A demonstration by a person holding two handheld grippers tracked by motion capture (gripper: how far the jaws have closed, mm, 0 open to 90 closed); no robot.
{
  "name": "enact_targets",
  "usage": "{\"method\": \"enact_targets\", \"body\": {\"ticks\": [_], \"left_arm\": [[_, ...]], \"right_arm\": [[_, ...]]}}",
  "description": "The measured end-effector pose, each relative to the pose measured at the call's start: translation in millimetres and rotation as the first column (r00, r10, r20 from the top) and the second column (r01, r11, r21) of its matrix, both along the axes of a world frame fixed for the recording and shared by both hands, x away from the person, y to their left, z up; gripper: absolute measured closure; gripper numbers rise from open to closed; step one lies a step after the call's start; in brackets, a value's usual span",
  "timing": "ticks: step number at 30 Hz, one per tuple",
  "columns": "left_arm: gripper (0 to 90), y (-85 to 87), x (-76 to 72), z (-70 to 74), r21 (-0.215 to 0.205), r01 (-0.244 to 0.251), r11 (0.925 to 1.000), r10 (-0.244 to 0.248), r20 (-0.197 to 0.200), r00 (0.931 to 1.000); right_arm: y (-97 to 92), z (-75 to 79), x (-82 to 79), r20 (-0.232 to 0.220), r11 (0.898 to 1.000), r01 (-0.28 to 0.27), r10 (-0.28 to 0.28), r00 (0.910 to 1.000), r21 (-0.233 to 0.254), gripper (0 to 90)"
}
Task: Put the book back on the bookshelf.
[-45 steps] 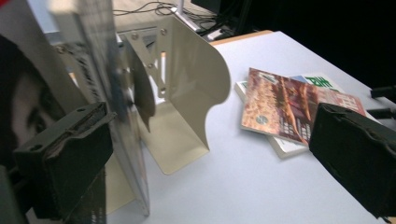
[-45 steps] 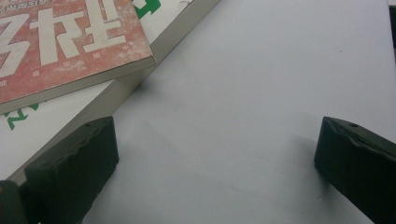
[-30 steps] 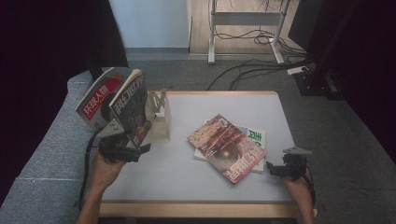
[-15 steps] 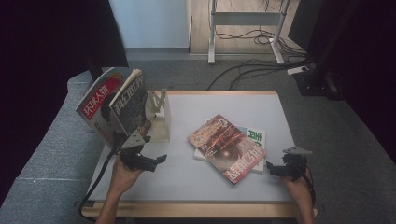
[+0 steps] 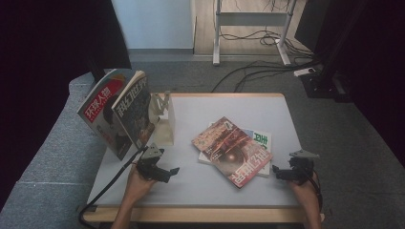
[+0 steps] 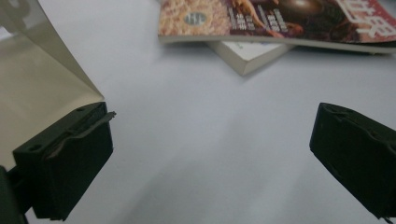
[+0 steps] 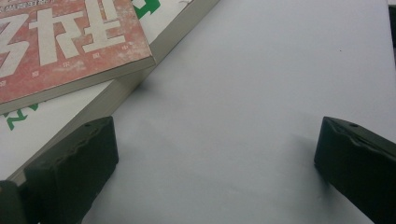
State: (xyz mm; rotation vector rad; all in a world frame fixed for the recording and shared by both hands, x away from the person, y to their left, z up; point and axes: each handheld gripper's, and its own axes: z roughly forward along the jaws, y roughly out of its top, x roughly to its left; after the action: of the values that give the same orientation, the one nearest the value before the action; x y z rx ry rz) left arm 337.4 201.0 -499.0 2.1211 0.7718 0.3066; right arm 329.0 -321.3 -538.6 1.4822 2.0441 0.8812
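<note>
Two books lie stacked mid-table: a red-covered magazine [image 5: 232, 150] on top of a white book with green lettering [image 5: 258, 140]. At the left, two magazines [image 5: 119, 112] stand upright against a beige bookend [image 5: 165, 125]. My left gripper [image 5: 168, 173] rests low on the table in front of the bookend, open and holding nothing. In the left gripper view its gap [image 6: 210, 154] faces the red magazine [image 6: 280, 18] and white book [image 6: 247, 56], with the bookend [image 6: 37, 79] at its left. My right gripper [image 5: 278, 172] is open just right of the stack; its view [image 7: 215, 163] shows the red magazine [image 7: 65, 42] over the white book [image 7: 93, 102].
The white table [image 5: 215, 186] has a wooden front edge. A grey sofa-like surface [image 5: 52, 167] lies to the left of it. Cables and a metal stand [image 5: 248, 33] are on the floor beyond the far edge.
My left gripper has come away from the standing magazines, toward the front and a little right. The right gripper and the stacked books have stayed put.
</note>
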Motion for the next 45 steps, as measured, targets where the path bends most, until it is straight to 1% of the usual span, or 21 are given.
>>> {"method": "enact_targets", "body": {"ticks": [3,7,11,12,13,15,16,18,26,31,34,38,42,45], "left_arm": [[0.0,-0.9,-0.1,-7.8,0.033,-0.005,0.9994,0.005,-0.008,1.0000],[0.0,-1.9,0.0,-16.1,0.067,-0.013,0.9977,0.014,-0.019,0.9997],[0.0,-3.9,0.9,-25.3,0.120,-0.005,0.9928,0.009,-0.036,0.9993],[0.0,-4.7,1.0,-27.5,0.142,-0.004,0.9899,0.009,-0.038,0.9992],[0.0,-4.9,1.2,-27.9,0.146,-0.001,0.9892,0.008,-0.043,0.9990],[0.0,-4.9,1.3,-27.9,0.143,-0.002,0.9898,0.008,-0.043,0.9990],[0.0,-5.2,1.7,-28.3,0.147,0.000,0.9891,0.008,-0.052,0.9986],[0.0,-7.1,3.0,-29.6,0.170,0.004,0.9854,0.008,-0.073,0.9973],[0.0,-7.2,3.4,-30.1,0.170,0.006,0.9854,0.007,-0.078,0.9969],[0.0,-7.0,3.5,-30.3,0.168,0.006,0.9858,0.008,-0.078,0.9969],[0.0,-7.0,3.4,-30.3,0.168,0.005,0.9858,0.008,-0.078,0.9969],[0.0,-7.0,3.4,-30.4,0.168,0.005,0.9858,0.008,-0.078,0.9969],[0.0,-7.0,3.4,-30.3,0.168,0.005,0.9858,0.008,-0.078,0.9969],[0.0,-7.0,3.4,-30.3,0.168,0.005,0.9857,0.008,-0.078,0.9970]], "right_arm": [[0.1,0.0,-0.1,0.000,1.000,0.002,-0.002,1.0000,0.000,0.0],[0.2,0.0,-0.1,0.000,1.000,0.003,-0.003,1.0000,-0.001,0.0],[0.1,0.0,-0.1,0.000,1.000,0.002,-0.002,1.0000,-0.001,0.0],[0.1,0.1,0.0,-0.001,1.000,0.002,-0.002,1.0000,0.000,0.0],[0.1,0.1,0.0,-0.002,1.000,0.002,-0.002,1.0000,0.001,0.0],[0.0,0.1,0.0,-0.002,1.000,0.002,-0.002,1.0000,0.001,0.0],[0.1,0.2,0.0,-0.002,1.000,0.002,-0.002,1.0000,0.000,0.0],[0.1,0.3,0.0,-0.003,1.000,0.002,-0.002,1.0000,0.001,0.0],[-0.1,0.8,-0.1,-0.004,1.000,0.002,-0.002,1.0000,0.003,0.0],[-2.6,3.6,-2.6,0.010,1.000,-0.003,0.002,1.0000,0.014,0.0],[-3.9,8.7,-4.9,0.022,1.000,-0.011,0.010,0.9997,0.026,0.0],[-1.5,19.9,-6.8,0.040,0.999,-0.034,0.033,0.9987,0.035,0.0],[6.9,29.7,-6.5,0.051,0.997,-0.069,0.067,0.9964,0.029,0.0],[15.0,33.9,-4.6,0.054,0.996,-0.092,0.091,0.9944,0.021,0.8]]}}
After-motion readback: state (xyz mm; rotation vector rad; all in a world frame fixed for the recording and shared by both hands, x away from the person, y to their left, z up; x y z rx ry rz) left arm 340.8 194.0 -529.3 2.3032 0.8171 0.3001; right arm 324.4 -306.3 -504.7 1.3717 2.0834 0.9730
